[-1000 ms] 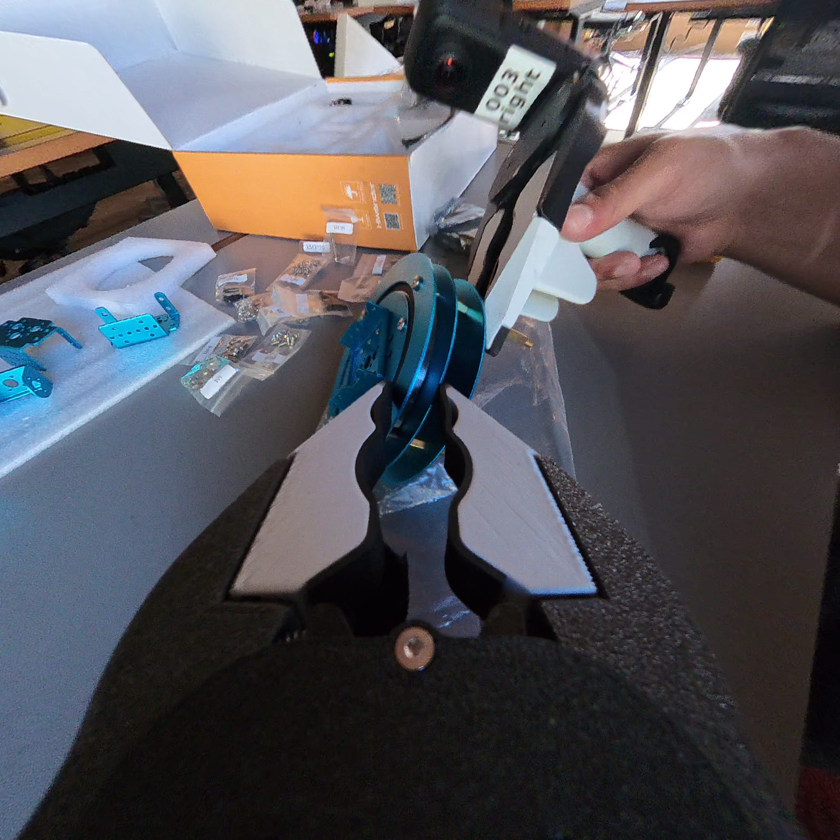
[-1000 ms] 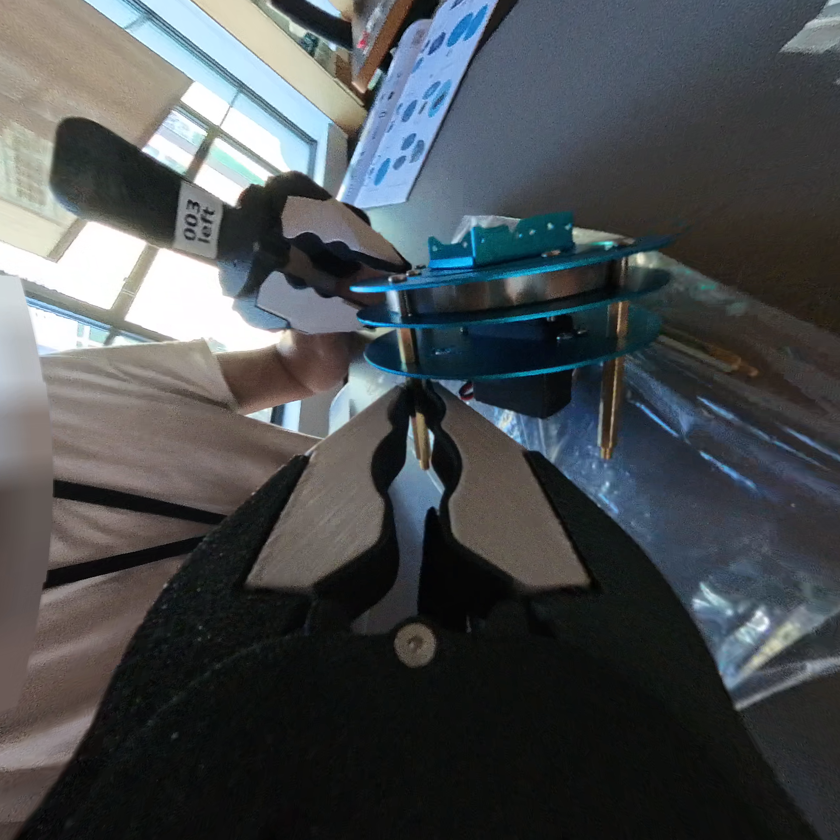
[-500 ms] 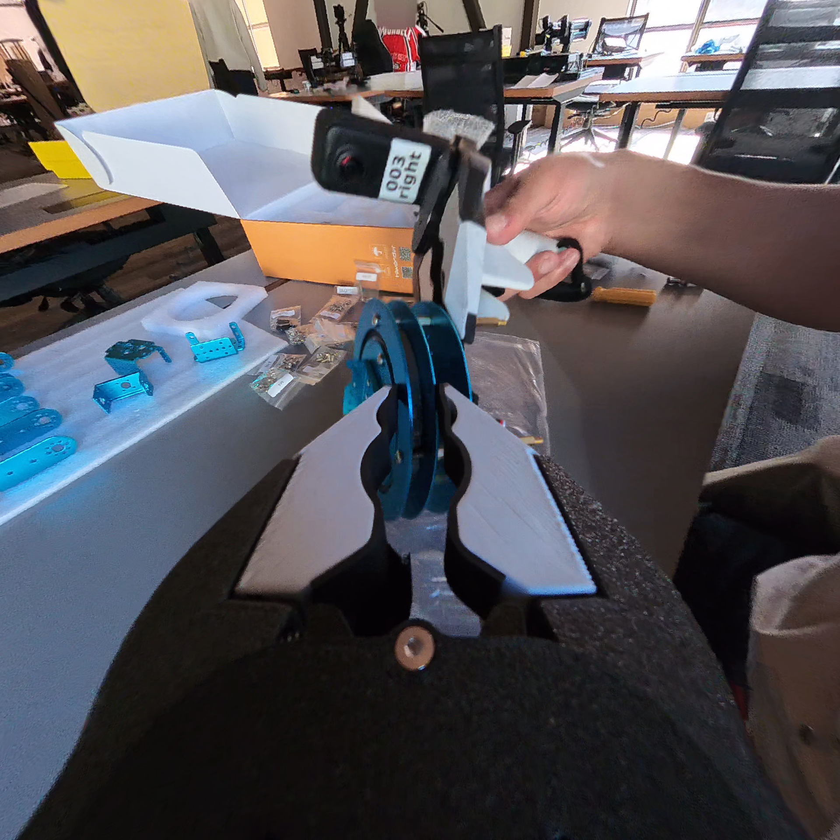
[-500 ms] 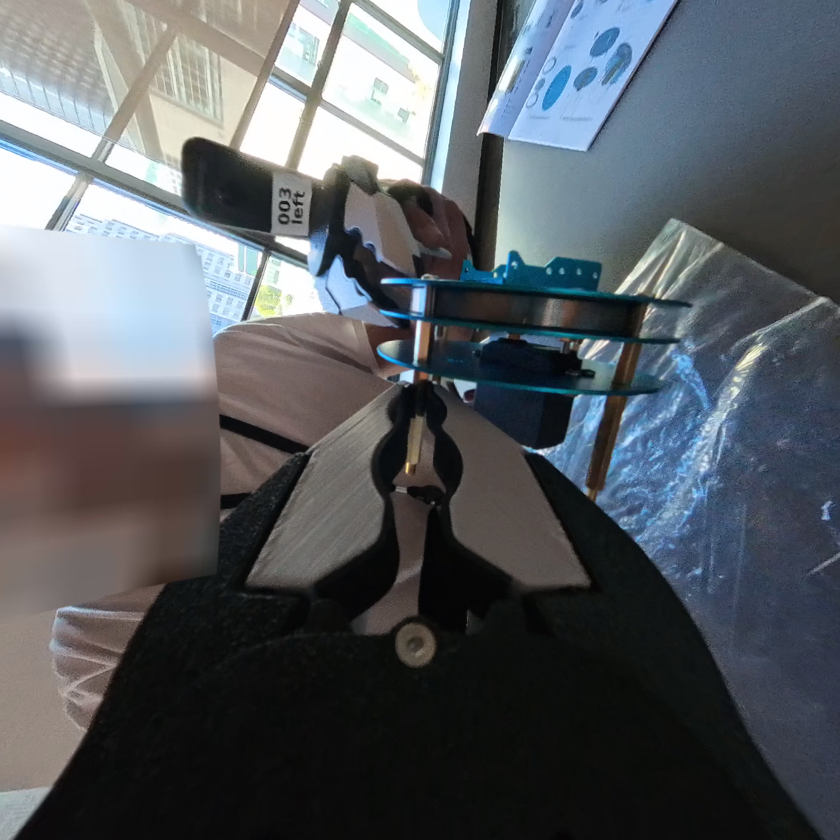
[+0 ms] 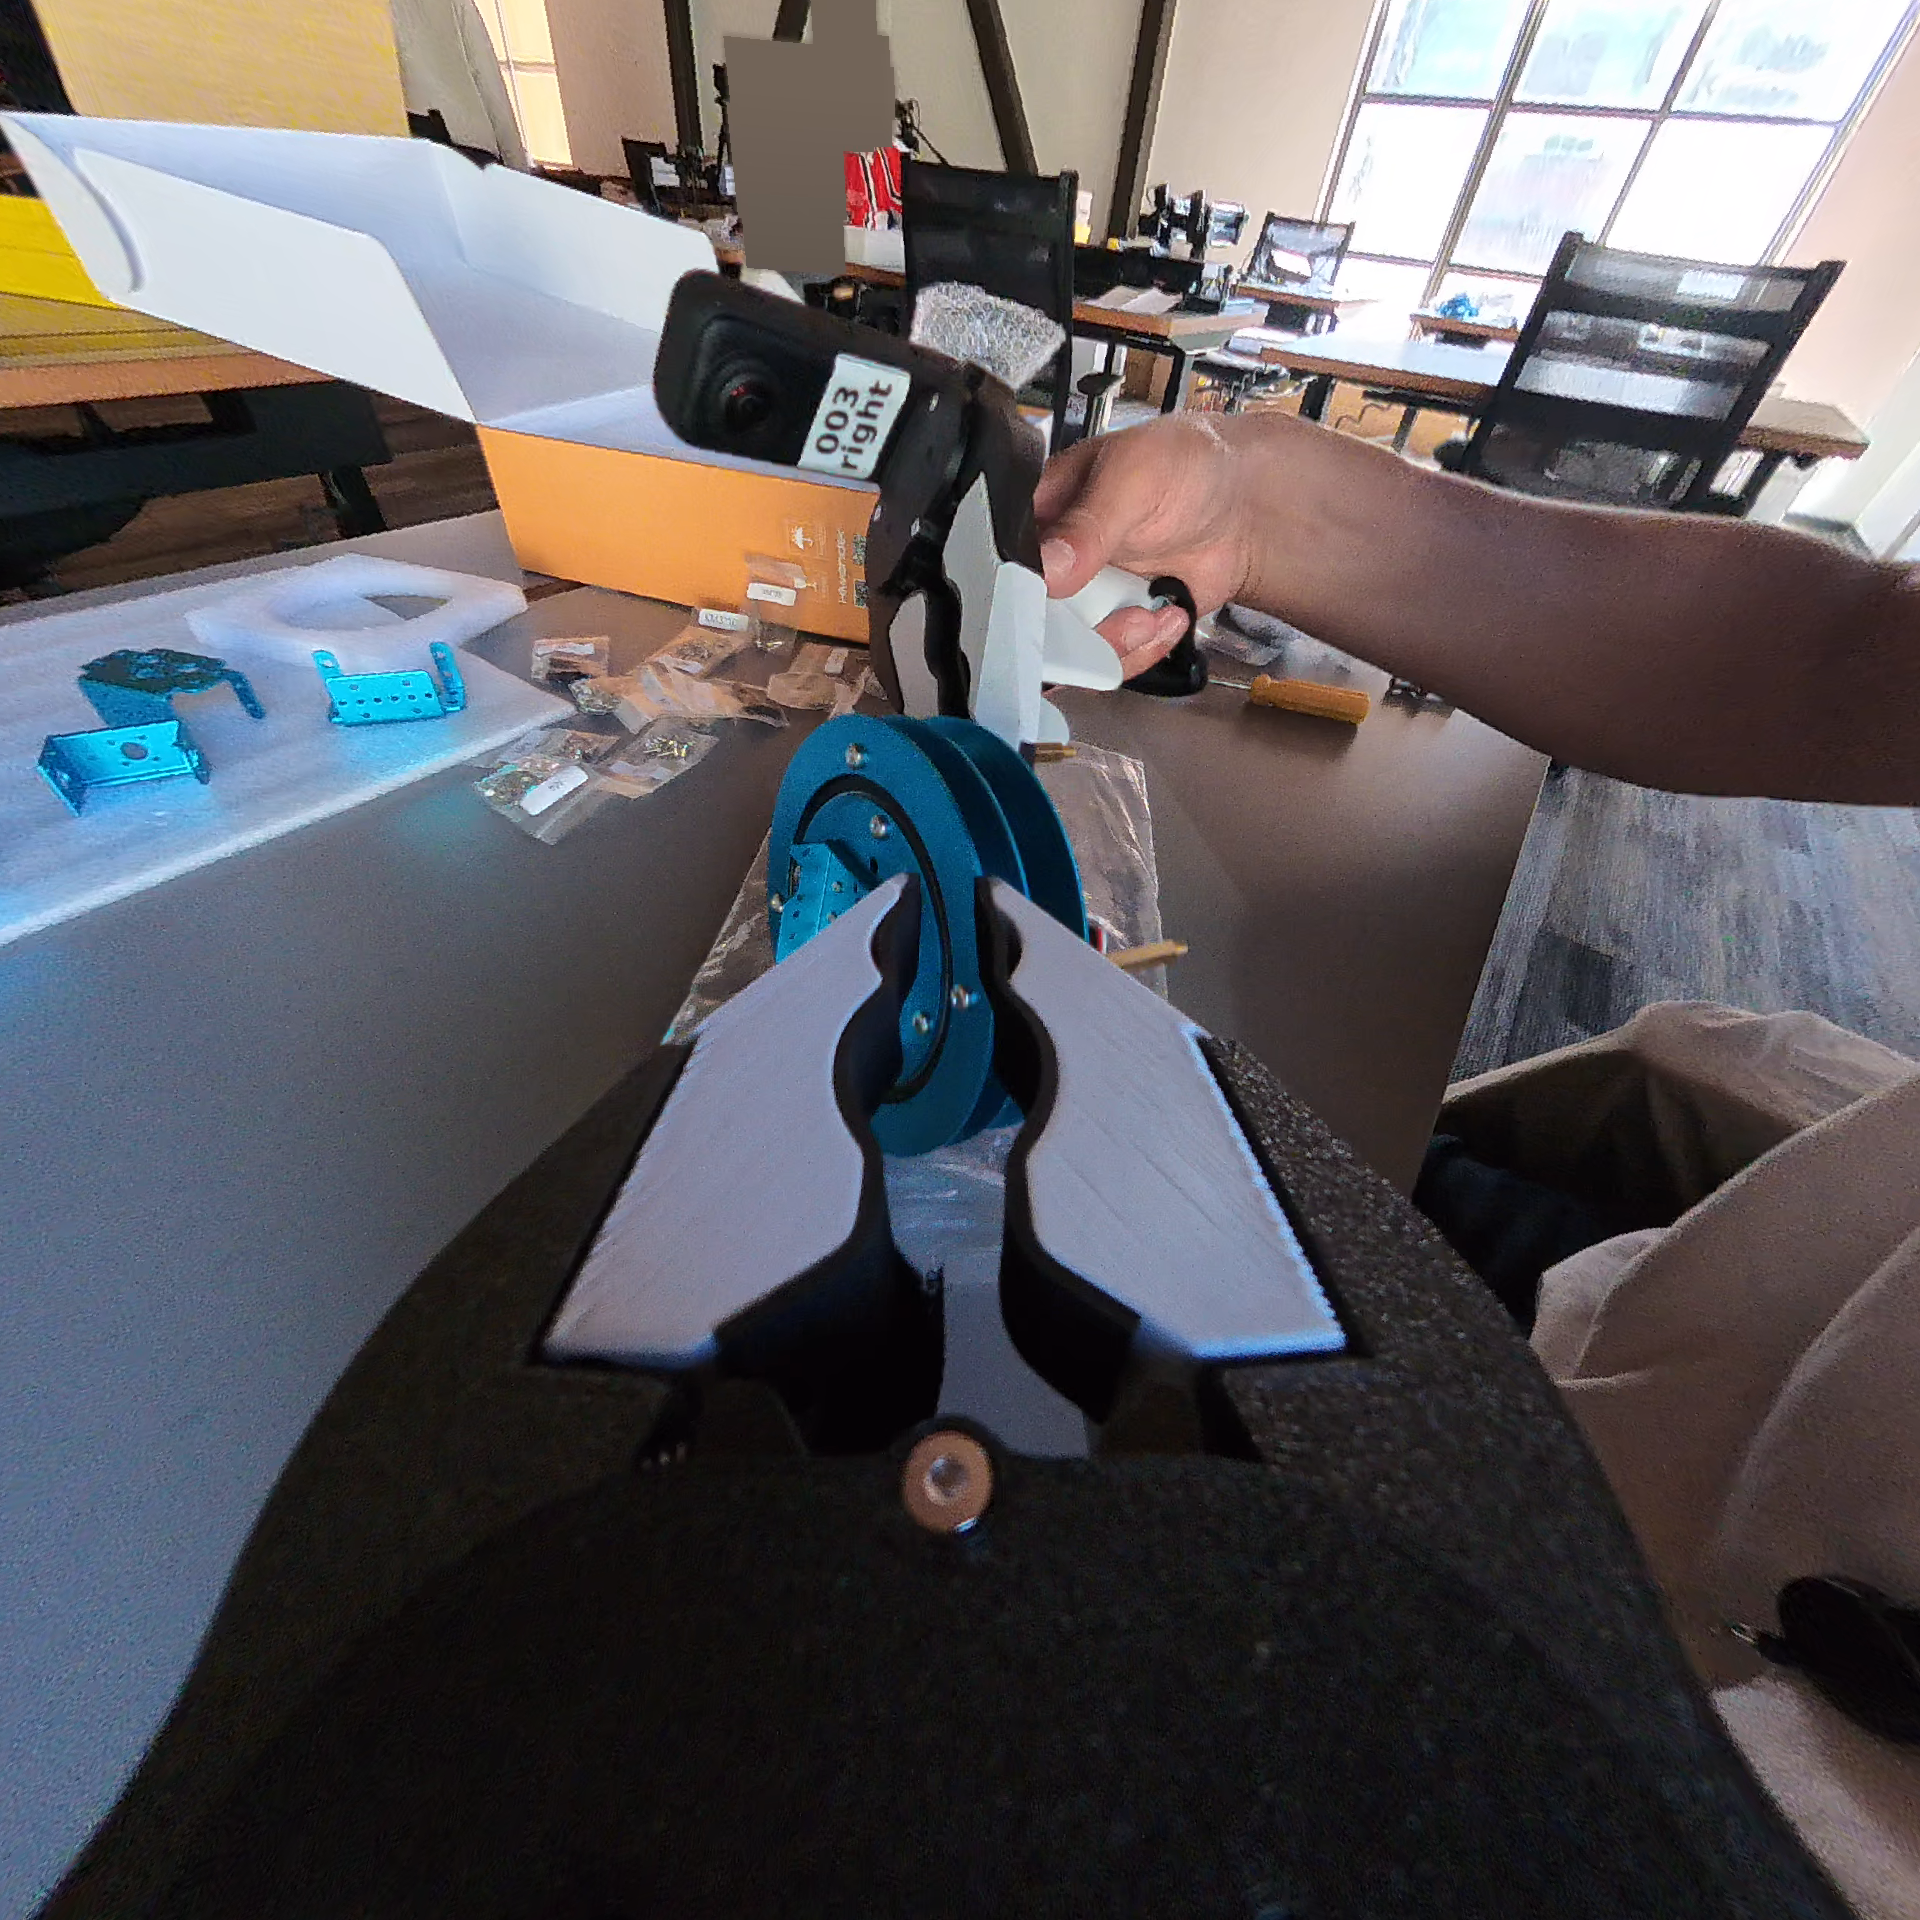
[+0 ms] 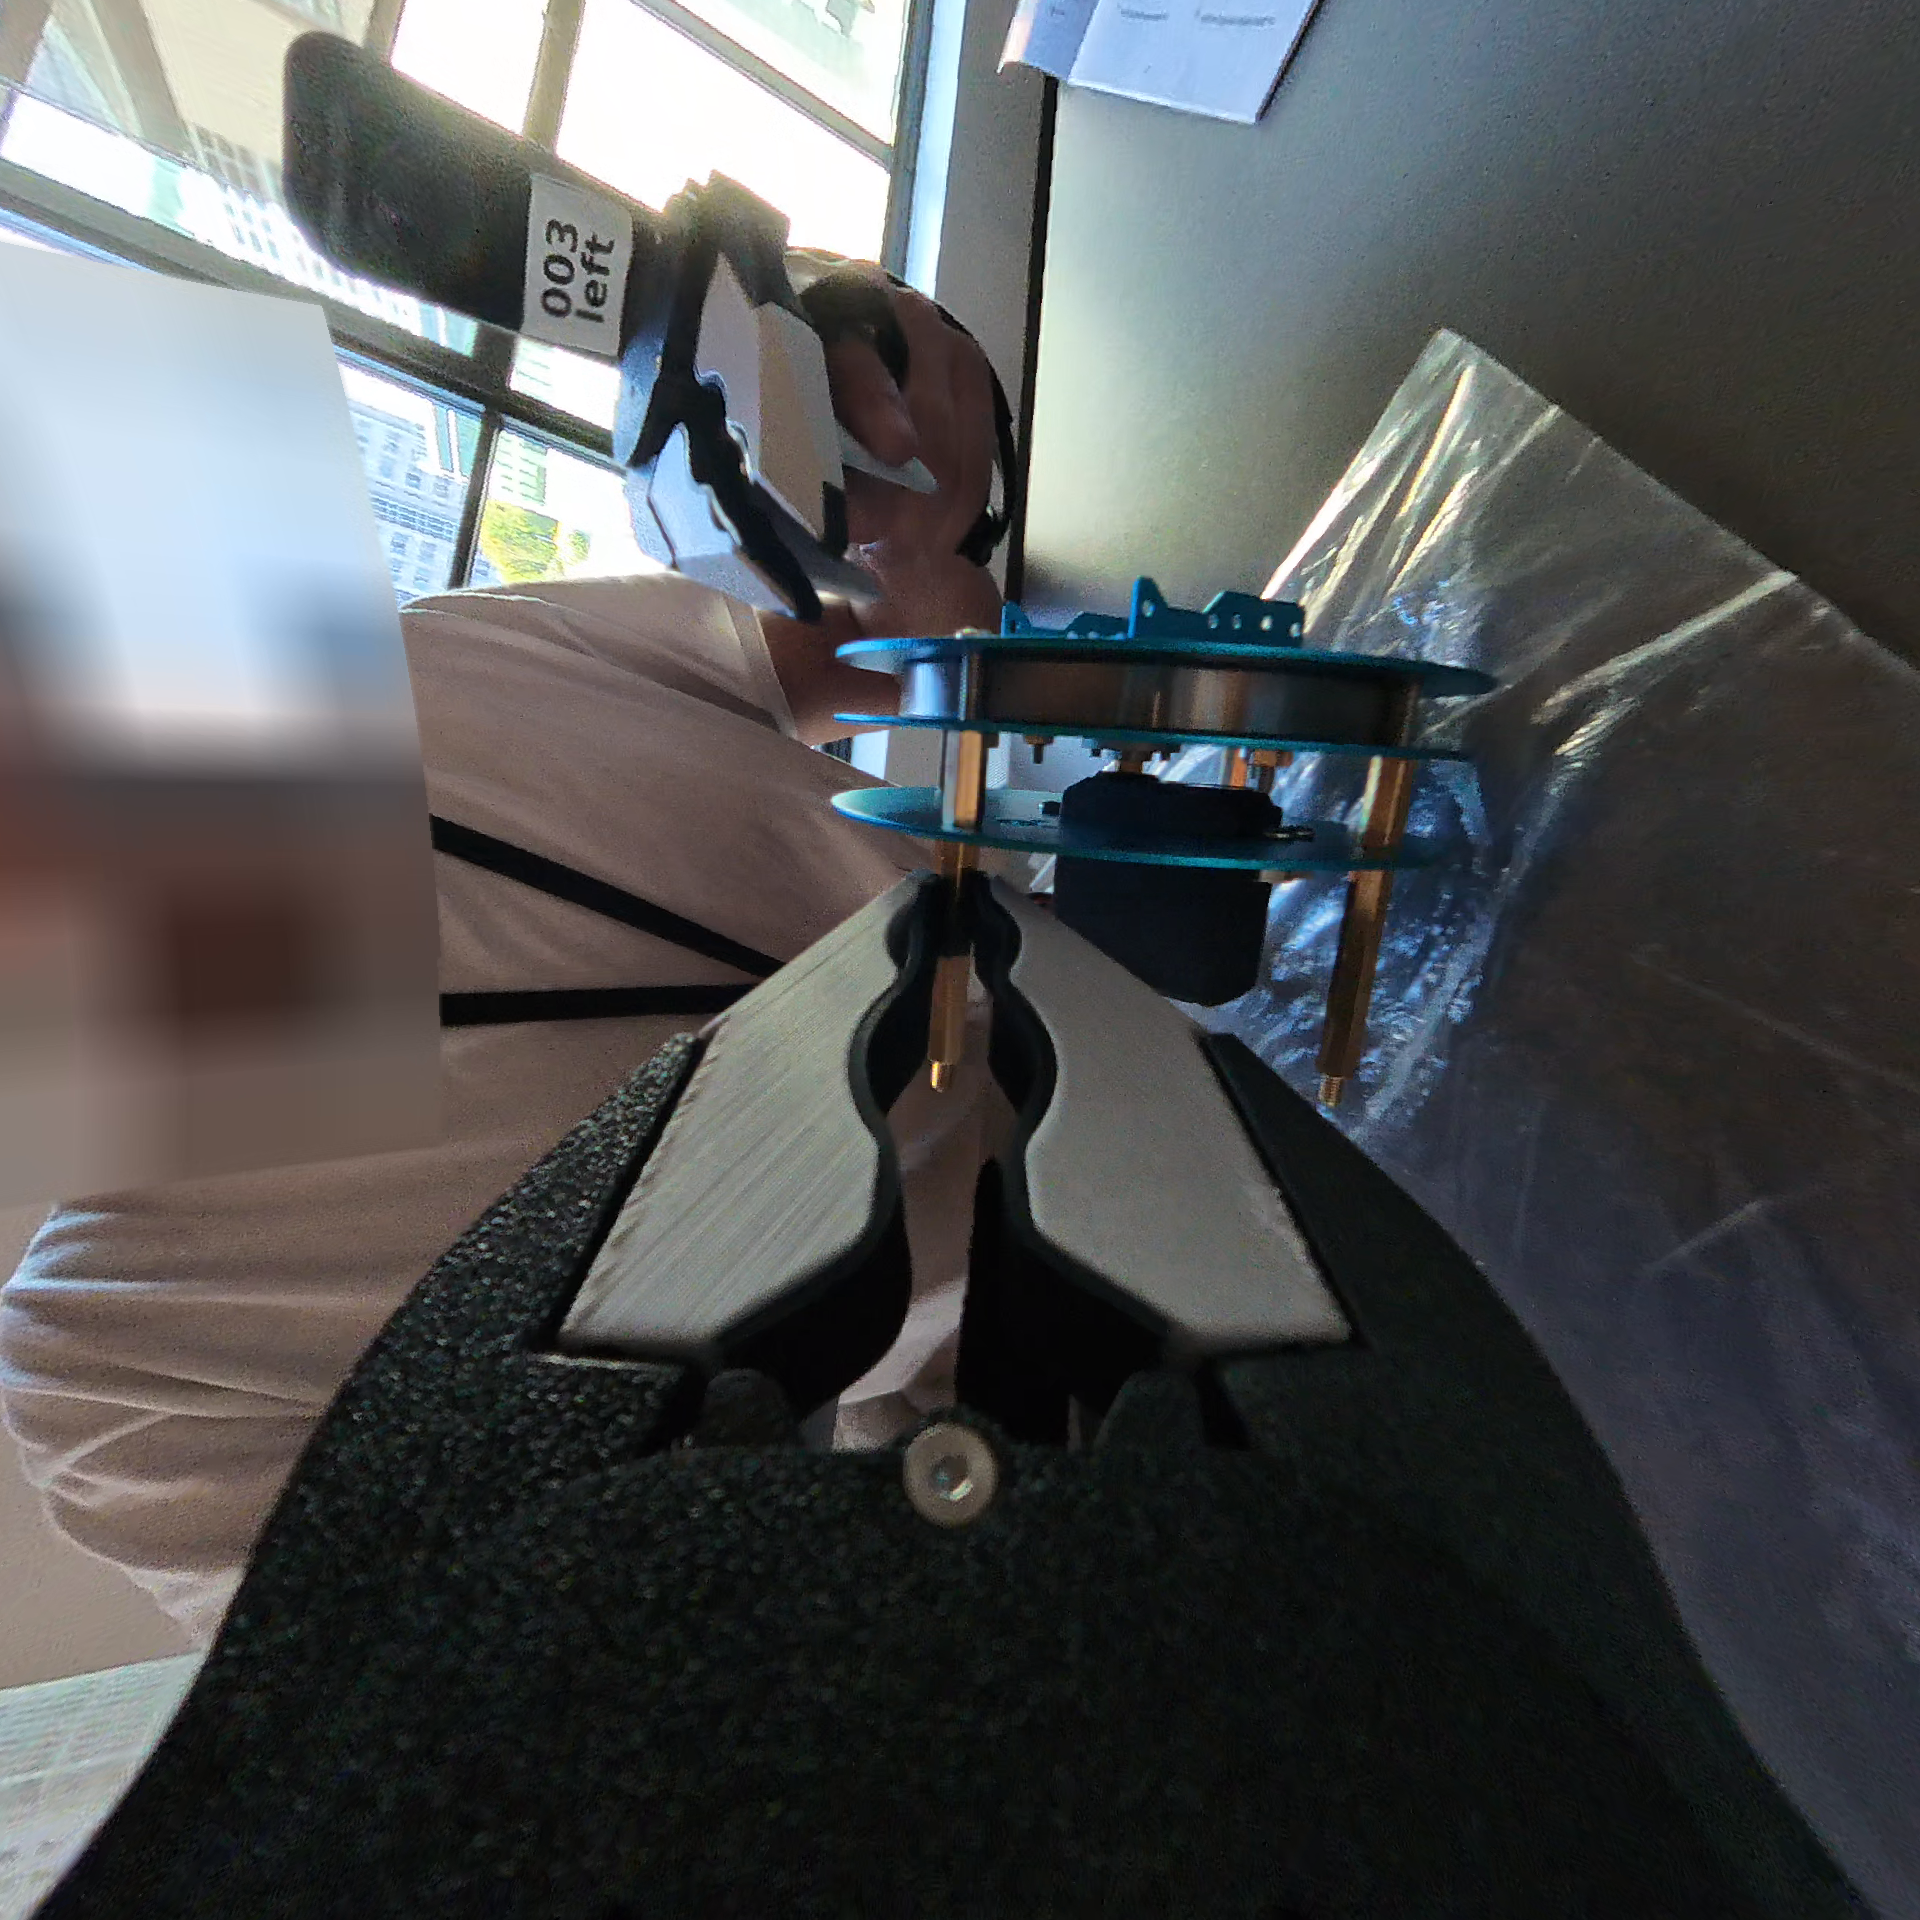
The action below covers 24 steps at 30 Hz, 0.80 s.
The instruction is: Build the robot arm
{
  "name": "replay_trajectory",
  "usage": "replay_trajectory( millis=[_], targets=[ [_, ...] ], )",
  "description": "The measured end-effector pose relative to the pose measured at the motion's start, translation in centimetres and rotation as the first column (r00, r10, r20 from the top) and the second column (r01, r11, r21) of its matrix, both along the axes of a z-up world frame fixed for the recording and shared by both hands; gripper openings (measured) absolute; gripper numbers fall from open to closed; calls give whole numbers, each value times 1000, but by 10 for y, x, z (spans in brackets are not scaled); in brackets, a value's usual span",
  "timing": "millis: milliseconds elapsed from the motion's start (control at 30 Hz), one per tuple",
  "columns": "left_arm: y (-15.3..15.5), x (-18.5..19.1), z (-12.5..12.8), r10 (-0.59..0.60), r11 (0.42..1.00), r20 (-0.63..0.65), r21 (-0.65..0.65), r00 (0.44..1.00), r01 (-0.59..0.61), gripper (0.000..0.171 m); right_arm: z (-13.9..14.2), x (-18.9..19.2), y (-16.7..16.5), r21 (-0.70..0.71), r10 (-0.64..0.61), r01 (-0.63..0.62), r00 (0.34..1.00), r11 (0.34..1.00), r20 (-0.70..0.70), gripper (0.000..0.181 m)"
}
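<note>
Our right gripper [image 6: 951,883] clamped on a brass standoff [image 6: 948,997] of the blue disc assembly [image 6: 1153,748]; our left gripper [image 5: 945,883] narrowly parted, off its rim.

Two grippers show: the left [image 5: 945,904] and the right [image 6: 961,894]. One disc assembly [image 6: 1164,727] has three blue discs and two clearly visible brass standoffs [image 6: 951,966] below; others are partly hidden. Three loose blue brackets [image 5: 390,691] lie on foam. There is one orange box [image 5: 665,520], one screwdriver [image 5: 1309,698] and several small parts bags [image 5: 623,727], too jumbled to count.
</note>
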<state>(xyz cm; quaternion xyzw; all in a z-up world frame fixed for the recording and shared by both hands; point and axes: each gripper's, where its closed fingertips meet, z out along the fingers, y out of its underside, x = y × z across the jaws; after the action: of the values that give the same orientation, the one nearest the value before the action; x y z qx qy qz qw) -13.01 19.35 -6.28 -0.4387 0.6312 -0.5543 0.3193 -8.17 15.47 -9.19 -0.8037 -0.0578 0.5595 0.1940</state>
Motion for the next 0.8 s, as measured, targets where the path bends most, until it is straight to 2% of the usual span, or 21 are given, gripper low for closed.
replay_trajectory(
  millis=[67, 133, 333, 467, 533, 633, 800],
  targets=[
    [4, -4, -2, -5, 1000, -1, -30, 1000, 5, 12, 0, 4, 4, -4, -11, 11, 1000, 1000, 14, 3],
    [5, -6, -9, -5, 999, -20, -38, 1000, 5, 21, 0, 5, 5, 4, 3, -3, 1000, 1000, 22, 4],
    [-7, -5, -41, -2, 996, -74, 85, 997, 8, 35, 2, 13, 15, -4, -33, 33, 998, 999, -51, 4],
    [-6, 4, -46, 115, 988, -78, 114, 990, -105, 53, 1, 18, 20, -7, -74, 74, 996, 997, -51, 5],
    [-4, 11, -47, 183, 976, -66, 136, 981, -173, 52, 1, 18, 23, -19, -105, 104, 993, 994, -46, 5],
    [4, 20, -48, 262, 958, -78, 145, 962, -249, 37, 3, 9, 30, 12, -117, 117, 993, 993, 10, 6],
    [13, 21, -51, 275, 959, -149, 120, 950, -258, 35, 9, 17, 43, 218, -200, 149, 952, 965, 232, 17]
  ],
)
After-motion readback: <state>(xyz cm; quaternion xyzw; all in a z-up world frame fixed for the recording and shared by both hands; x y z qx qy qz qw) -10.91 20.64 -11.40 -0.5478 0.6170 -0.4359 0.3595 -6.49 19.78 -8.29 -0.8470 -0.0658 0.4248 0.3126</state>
